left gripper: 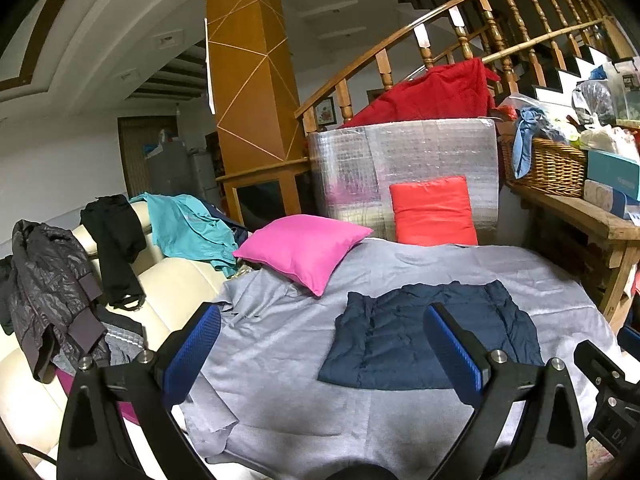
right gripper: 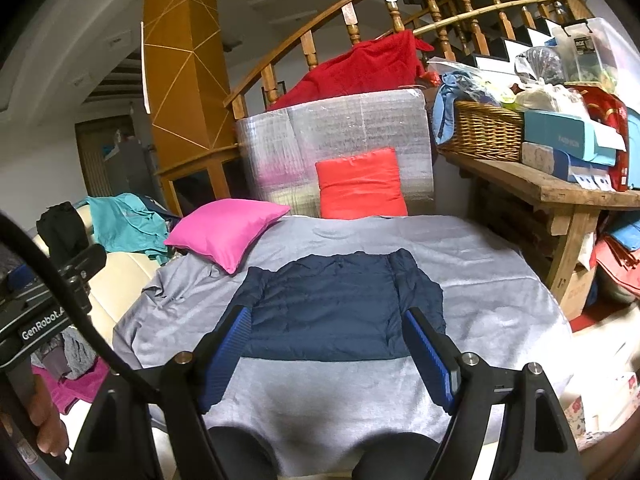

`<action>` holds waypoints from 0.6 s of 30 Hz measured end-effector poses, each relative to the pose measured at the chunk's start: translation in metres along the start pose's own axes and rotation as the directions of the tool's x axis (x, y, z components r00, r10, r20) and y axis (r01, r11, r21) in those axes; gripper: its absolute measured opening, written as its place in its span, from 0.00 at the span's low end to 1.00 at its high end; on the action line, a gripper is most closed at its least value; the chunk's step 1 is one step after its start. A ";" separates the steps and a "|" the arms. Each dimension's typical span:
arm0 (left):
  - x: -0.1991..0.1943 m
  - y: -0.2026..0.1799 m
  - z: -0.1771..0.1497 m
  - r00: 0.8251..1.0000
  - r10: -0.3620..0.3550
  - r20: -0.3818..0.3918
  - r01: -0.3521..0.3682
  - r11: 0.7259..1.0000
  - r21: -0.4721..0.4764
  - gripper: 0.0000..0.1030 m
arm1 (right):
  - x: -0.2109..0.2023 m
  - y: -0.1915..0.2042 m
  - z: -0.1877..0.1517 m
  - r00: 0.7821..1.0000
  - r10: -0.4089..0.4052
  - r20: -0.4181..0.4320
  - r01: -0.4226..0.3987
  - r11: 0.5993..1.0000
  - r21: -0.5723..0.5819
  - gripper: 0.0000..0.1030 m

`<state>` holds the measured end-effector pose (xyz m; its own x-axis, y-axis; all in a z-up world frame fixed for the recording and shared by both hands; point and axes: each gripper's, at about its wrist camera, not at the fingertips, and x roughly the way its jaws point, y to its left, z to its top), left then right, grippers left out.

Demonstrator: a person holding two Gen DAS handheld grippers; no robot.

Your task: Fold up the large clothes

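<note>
On grey sheet (right gripper: 480, 280), dark navy quilted jacket (right gripper: 332, 312) is lying flat, partly folded. L gripper (left gripper: 320, 344) & R gripper (right gripper: 326, 348) are hovering w/ jaws wide, holding nothing. Probably best pinching both near hem corners evenly, lifting together, keeping edges aligned.

Bare grey sheet (right gripper: 480, 280) around navy jacket (right gripper: 332, 304); pink pillow (right gripper: 224, 232) at far-left corner

The left gripper (left gripper: 322, 344) points forward and slightly downward, its blue-padded jaws spread wide with nothing between them. The right gripper (right gripper: 330, 346) matches it, jaws apart and empty, alongside the left.
</note>
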<state>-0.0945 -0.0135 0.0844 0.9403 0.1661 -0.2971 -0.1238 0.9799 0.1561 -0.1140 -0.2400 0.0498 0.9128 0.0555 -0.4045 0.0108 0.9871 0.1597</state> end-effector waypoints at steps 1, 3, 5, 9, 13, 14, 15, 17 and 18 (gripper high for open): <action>0.000 0.001 0.000 1.000 0.001 0.000 -0.001 1.000 -0.002 0.98 | 0.000 0.001 0.000 1.000 0.000 -0.001 0.000 1.000 0.000 0.79; 0.000 0.002 -0.001 1.000 0.002 -0.001 -0.002 1.000 -0.003 0.98 | 0.002 0.000 0.001 1.000 0.002 -0.002 -0.002 1.000 -0.002 0.79; 0.000 0.003 -0.001 1.000 0.003 0.000 -0.003 1.000 -0.003 0.98 | 0.002 -0.001 0.002 1.000 0.004 0.000 -0.004 1.000 -0.002 0.79; 0.000 0.004 0.000 1.000 0.003 -0.001 -0.003 1.000 -0.005 0.98 | 0.002 0.004 0.002 1.000 0.001 0.005 -0.001 1.000 -0.005 0.79; 0.000 0.004 0.000 1.000 0.004 0.000 -0.004 1.000 -0.006 0.98 | 0.002 0.009 0.003 1.000 0.000 0.006 0.000 1.000 -0.008 0.79; 0.000 0.004 0.000 1.000 0.004 0.001 -0.004 1.000 -0.006 0.98 | 0.002 0.010 0.003 1.000 0.000 0.007 0.000 1.000 -0.007 0.79; 0.000 0.004 0.000 1.000 0.006 0.001 -0.006 1.000 -0.005 0.98 | 0.002 0.011 0.002 1.000 0.000 0.007 0.000 1.000 -0.008 0.79; 0.000 0.005 -0.001 1.000 0.008 0.002 -0.008 1.000 -0.007 0.98 | 0.002 0.012 0.002 1.000 0.001 0.005 -0.001 1.000 -0.008 0.79; 0.000 0.006 -0.001 1.000 0.008 0.002 -0.008 1.000 -0.008 0.98 | 0.002 0.012 0.002 1.000 0.001 0.004 -0.001 1.000 -0.008 0.79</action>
<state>-0.0956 -0.0077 0.0848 0.9400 0.1735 -0.2937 -0.1337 0.9795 0.1508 -0.1108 -0.2283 0.0525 0.9146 0.0562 -0.4004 0.0063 0.9882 0.1529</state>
